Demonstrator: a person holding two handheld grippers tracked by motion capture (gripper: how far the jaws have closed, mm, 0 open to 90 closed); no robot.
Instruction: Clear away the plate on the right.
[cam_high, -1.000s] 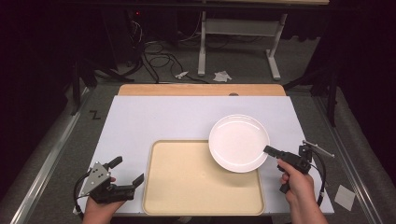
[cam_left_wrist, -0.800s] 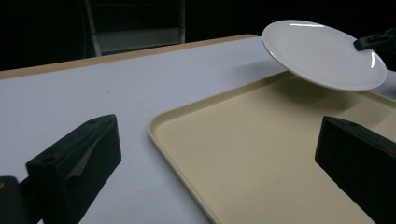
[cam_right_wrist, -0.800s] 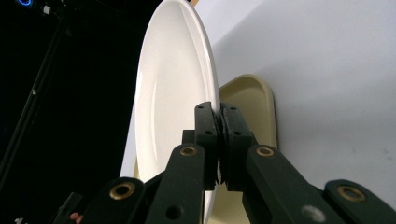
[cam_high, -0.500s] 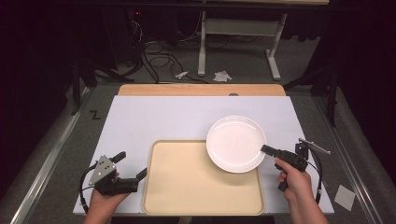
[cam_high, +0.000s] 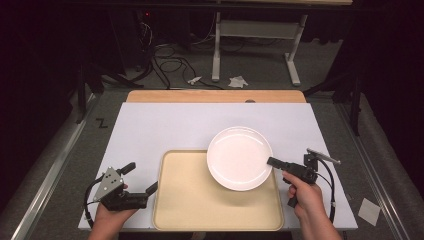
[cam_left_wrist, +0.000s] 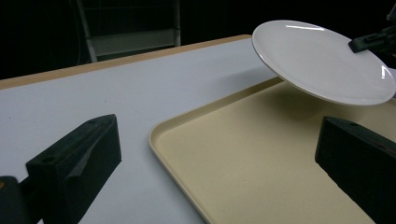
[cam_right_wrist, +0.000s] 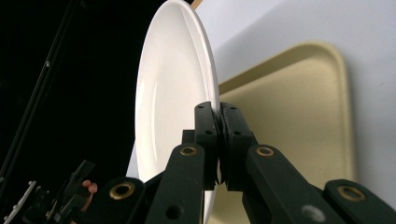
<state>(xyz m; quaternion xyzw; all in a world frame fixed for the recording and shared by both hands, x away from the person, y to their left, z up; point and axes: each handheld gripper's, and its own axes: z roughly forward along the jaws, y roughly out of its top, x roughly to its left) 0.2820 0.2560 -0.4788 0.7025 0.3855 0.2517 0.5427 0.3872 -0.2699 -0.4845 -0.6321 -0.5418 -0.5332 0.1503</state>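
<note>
A white round plate (cam_high: 240, 157) hangs above the far right part of a beige tray (cam_high: 190, 200), held by its right rim. My right gripper (cam_high: 272, 161) is shut on that rim; in the right gripper view the plate (cam_right_wrist: 173, 93) stands edge-on between the pinched jaws of the right gripper (cam_right_wrist: 218, 116). My left gripper (cam_high: 141, 177) rests open at the tray's left edge with nothing between its fingers. In the left gripper view the plate (cam_left_wrist: 322, 60) floats tilted over the tray (cam_left_wrist: 261, 154), with the left gripper (cam_left_wrist: 219, 158) jaws wide apart.
The tray lies on a white table top (cam_high: 165, 125) with a wooden strip (cam_high: 215, 96) along the far edge. Beyond the table are cables and a desk frame (cam_high: 255, 45) on the floor.
The right gripper has carried the plate leftward, further over the tray. The left gripper has shifted slightly towards the tray's left edge.
</note>
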